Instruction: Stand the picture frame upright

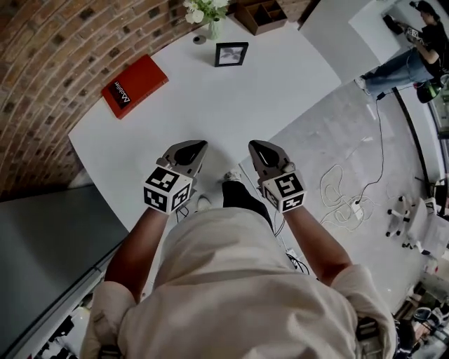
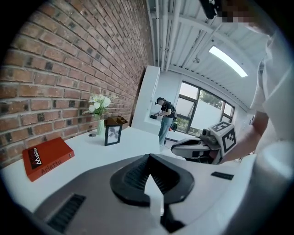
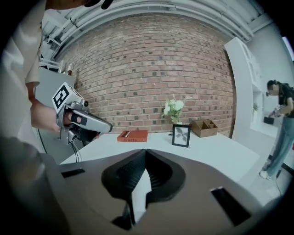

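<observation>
Picture frame point(image 1: 231, 54) upright on table point(image 1: 210, 119), far side; vase point(image 1: 212, 28) behind it, organizer point(image 1: 261, 14) behind-right, book point(image 1: 134, 85) left.

A white table point(image 1: 210, 112) carries four things. A small black picture frame point(image 1: 231, 54) stands upright near its far edge. A red book point(image 1: 134, 85) lies flat well to the frame's left, a vase of white flowers point(image 1: 212, 26) stands just behind the frame, and a wooden organiser point(image 1: 261, 15) sits behind to its right.

Red brick wall point(image 1: 42, 63) along far left. White table point(image 1: 210, 119) against it. Grey floor point(image 1: 330, 133) at right, cables point(image 1: 335, 184) trailing. Windows point(image 2: 202, 103) beyond, strip light point(image 2: 228, 60) overhead.
</observation>
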Demonstrator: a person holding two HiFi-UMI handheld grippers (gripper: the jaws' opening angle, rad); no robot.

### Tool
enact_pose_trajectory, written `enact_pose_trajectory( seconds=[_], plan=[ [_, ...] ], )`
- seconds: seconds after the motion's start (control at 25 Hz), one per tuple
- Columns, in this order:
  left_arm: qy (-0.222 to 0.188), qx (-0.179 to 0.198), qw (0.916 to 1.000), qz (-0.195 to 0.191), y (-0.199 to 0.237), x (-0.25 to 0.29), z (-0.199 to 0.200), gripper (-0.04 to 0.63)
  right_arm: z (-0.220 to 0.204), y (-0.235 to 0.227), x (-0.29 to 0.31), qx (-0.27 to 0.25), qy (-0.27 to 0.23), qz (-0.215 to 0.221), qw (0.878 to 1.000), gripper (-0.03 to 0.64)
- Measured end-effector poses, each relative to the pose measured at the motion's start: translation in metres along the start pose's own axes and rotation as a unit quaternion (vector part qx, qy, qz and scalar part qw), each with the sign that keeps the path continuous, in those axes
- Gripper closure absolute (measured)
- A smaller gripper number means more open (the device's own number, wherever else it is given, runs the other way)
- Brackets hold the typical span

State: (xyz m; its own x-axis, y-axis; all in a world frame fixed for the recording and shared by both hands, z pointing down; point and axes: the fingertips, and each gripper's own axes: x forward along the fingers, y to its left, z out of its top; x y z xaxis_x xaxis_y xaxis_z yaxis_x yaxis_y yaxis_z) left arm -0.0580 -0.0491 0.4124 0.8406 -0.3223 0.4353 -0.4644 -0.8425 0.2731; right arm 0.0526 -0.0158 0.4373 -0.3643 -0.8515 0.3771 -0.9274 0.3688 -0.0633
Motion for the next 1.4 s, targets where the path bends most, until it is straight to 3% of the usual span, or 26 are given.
enact_pose_trajectory(
  seconds=[0.2, 0.44, 0.88, 1.4],
  plan=[
    [0.003, -0.01, 0.9998, -0.015, -0.017, -0.025, -0.011, 0.6, -0.003, 0.024, -0.021, 0.026, -0.001, 0.003, 1.0, 0.612],
    [-0.004, -0.026, 0.9986, -0.046, -0.039, -0.048, -0.02, 0.6, -0.002, 0.048, -0.042, 0.023, -0.003, 0.007, 1.0, 0.612],
    [-0.004, -0.039, 0.9978, -0.054, -0.058, -0.075, -0.039, 0.6, -0.008, 0.089, -0.076, 0.035, -0.009, 0.02, 0.999, 0.612],
    [-0.004, -0.035, 0.9979, -0.054, -0.06, -0.088, -0.047, 0.6, -0.006, 0.103, -0.082, 0.025, -0.012, 0.021, 0.999, 0.612]
  ],
)
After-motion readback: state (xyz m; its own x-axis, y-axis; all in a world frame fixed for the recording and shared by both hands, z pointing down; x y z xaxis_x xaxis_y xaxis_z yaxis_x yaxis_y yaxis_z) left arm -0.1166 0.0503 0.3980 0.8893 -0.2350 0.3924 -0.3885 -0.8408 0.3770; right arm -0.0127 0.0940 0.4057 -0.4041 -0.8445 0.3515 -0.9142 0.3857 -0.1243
